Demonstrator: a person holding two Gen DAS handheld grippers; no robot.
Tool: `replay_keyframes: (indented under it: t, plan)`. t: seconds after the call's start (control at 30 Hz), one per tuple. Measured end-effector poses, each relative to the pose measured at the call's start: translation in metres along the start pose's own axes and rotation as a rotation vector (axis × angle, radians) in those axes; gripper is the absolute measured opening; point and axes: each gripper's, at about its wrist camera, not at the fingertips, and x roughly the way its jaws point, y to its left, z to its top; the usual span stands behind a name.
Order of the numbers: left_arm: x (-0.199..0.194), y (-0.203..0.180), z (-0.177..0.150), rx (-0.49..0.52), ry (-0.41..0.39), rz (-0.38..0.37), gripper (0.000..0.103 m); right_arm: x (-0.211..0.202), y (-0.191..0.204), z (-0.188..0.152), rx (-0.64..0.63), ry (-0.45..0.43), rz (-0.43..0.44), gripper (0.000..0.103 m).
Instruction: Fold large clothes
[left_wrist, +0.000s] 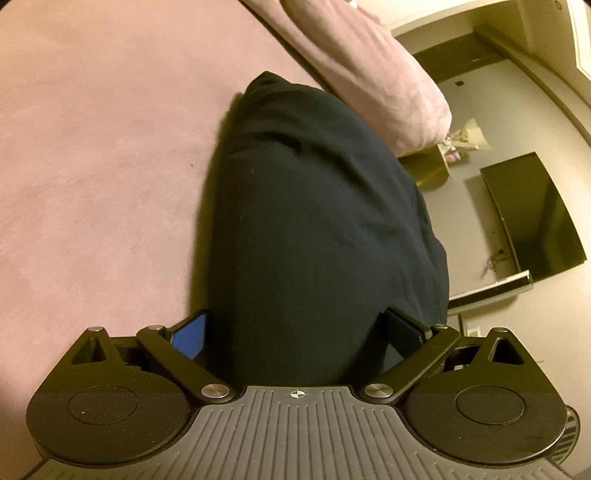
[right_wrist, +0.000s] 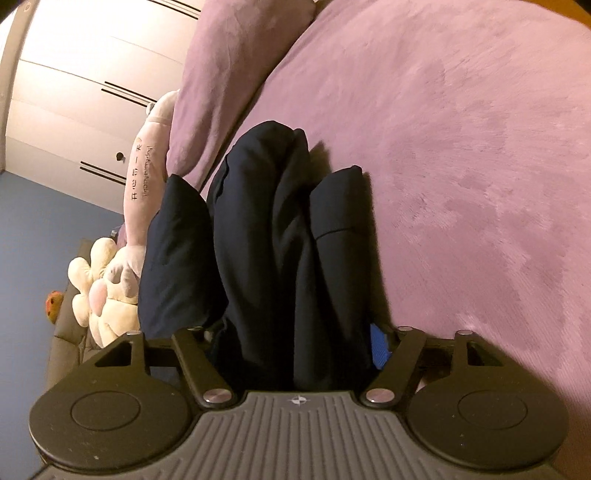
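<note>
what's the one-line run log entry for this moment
task: fold large clothes | left tool: dark garment between fingers | right tool: bunched garment between fingers | surface: pink bedspread | fold: not finished

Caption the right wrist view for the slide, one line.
Right gripper with bunched dark navy garment between its jaws, over a mauve bedspread.

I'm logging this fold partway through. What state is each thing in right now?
Dark navy garment: bunched lengthwise, gathered between both grippers, lying on the bed.
Left gripper: wide, garment filling the gap between its fingers.
Right gripper: wide, bunched folds of the garment between its fingers.
Mauve bedspread: spread flat.
Wardrobe doors: closed.
Wall TV: screen dark.
</note>
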Motion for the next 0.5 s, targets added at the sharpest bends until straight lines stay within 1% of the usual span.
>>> replay_keyframes:
  t: [0.03, 0.07, 0.13, 0.2, 0.3, 0.4, 0.5]
  plan:
    - [0.002, 0.0, 0.002, -0.001, 0.0, 0.001, 0.098, 0.001, 0.0, 0.001, 0.002, 0.0, 0.002, 0.06]
    - [0.004, -0.001, 0.003, 0.001, 0.001, 0.003, 0.095, 0.003, 0.001, 0.002, -0.001, -0.001, 0.004, 0.058]
    - [0.002, -0.007, 0.003, 0.02, 0.0, 0.017, 0.089, 0.002, 0.006, 0.0, -0.017, -0.009, 0.007, 0.05]
    - [-0.002, -0.015, 0.003, 0.054, -0.007, 0.033, 0.08, -0.001, 0.014, -0.004, -0.055, -0.025, -0.003, 0.045]
    - [-0.008, -0.024, 0.008, 0.082, -0.017, 0.033, 0.072, -0.001, 0.031, -0.008, -0.1, -0.05, -0.018, 0.042]
    - [-0.016, -0.033, 0.016, 0.112, -0.043, 0.031, 0.069, 0.005, 0.052, -0.008, -0.141, -0.066, -0.008, 0.041]
    - [-0.028, -0.04, 0.029, 0.14, -0.094, 0.054, 0.068, 0.029, 0.076, -0.006, -0.156, -0.055, -0.002, 0.04]
